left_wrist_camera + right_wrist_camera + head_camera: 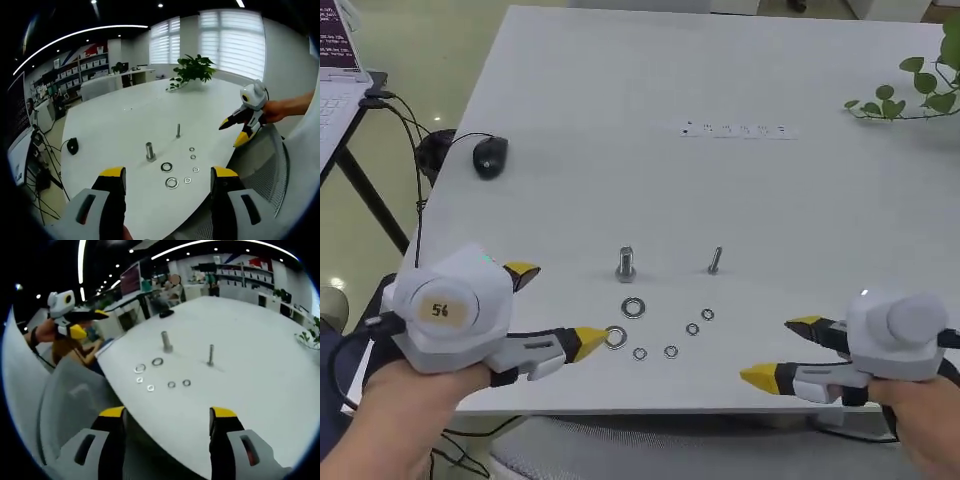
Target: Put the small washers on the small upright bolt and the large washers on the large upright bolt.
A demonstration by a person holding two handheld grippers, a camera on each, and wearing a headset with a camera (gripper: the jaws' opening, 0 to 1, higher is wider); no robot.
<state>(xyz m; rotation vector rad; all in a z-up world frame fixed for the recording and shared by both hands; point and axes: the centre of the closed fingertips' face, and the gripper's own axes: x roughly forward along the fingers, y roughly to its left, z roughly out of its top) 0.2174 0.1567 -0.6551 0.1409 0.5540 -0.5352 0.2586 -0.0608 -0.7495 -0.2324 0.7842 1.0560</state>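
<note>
On the white table (720, 190) the large upright bolt (626, 263) (150, 151) (166, 341) stands left of the small upright bolt (715, 260) (178, 131) (211, 355). Two large washers (633, 307) (615, 337) lie flat in front of the large bolt. Several small washers (692, 329) (193, 157) (171, 384) are scattered to their right. My left gripper (556, 307) (168, 172) hovers open at the near edge, its lower tip next to a large washer. My right gripper (780, 350) (167, 412) is open and empty, off the near right edge.
A black mouse (490, 156) with its cable lies at the far left. A white power strip (735, 129) lies across the middle back, and a green plant (915, 90) stands at the far right. A laptop (335, 60) sits on a side stand to the left.
</note>
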